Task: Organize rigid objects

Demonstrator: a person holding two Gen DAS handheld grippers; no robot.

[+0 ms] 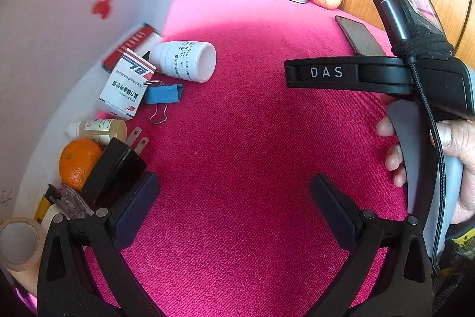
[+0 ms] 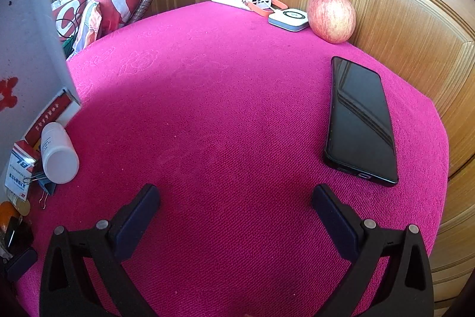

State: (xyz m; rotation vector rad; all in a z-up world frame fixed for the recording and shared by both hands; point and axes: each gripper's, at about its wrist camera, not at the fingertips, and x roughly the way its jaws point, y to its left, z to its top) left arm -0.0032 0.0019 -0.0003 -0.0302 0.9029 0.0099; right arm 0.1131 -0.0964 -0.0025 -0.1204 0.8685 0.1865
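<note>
left gripper [image 1: 234,198] is standing apart, empty | right gripper [image 2: 236,207] is standing apart, empty | flat black glass smartphone [image 2: 360,121] is lying at 2 o'clock on pink cloth [image 2: 207,109] | stiff, slippery, fragile; long edges are looking best for holding

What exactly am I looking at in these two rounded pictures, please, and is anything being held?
A person holds a two-finger gripper in each hand, each carrying a fisheye camera. The left gripper is open and empty; its view also shows the other tool. The right gripper is likewise open and empty. On the pink cloth lie a black phone, an apple, a tipped white bottle, a blue binder clip, an orange and a black plug adapter.
</note>
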